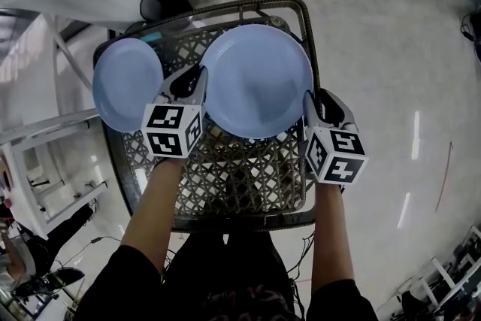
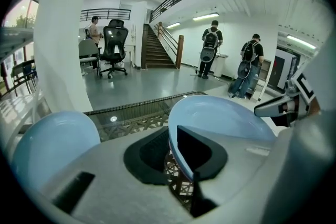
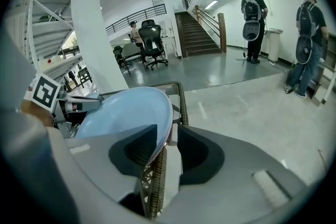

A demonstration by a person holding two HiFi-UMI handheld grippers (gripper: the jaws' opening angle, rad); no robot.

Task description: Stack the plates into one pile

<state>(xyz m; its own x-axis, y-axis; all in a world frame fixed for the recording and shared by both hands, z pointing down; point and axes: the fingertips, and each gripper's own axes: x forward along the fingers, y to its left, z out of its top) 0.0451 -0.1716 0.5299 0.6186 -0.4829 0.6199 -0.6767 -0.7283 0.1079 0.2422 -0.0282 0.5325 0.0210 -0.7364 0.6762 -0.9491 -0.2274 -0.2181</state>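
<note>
Two grey two-jaw grippers sit nearest, one in each hand, both tipped downward over a dark woven rattan table (image 1: 248, 177). The left gripper (image 1: 198, 77) meets the large pale-blue round plate (image 1: 259, 79) at about its 9 o'clock rim. In the left gripper view its jaws stand narrowly apart. The plate's edge lies against the right-hand jaw and a strip of lattice shows in the gap beside the other, so the plate is not clamped. The right gripper (image 1: 310, 100) is at the plate's 4 o'clock rim. In the right gripper view its jaws stand wider, with the rim passing between them close to the left-hand jaw and open space before the other.

The large plate sits over the middle of the table top, toward 12 o'clock, and its right edge reaches the table's braided rim (image 3: 181, 97). Whether it lies flat on the lattice I cannot tell. At its 9 o'clock, just beside it, a smaller pale-blue round plate (image 1: 126, 83) sits over the table's left edge. The two plates are side by side, not stacked.

Farther off in the left gripper view, a black office chair (image 2: 114, 44) stands at 10 o'clock, a staircase (image 2: 157, 52) at 12, and two standing people with backpacks (image 2: 211, 44) at 1 o'clock.
</note>
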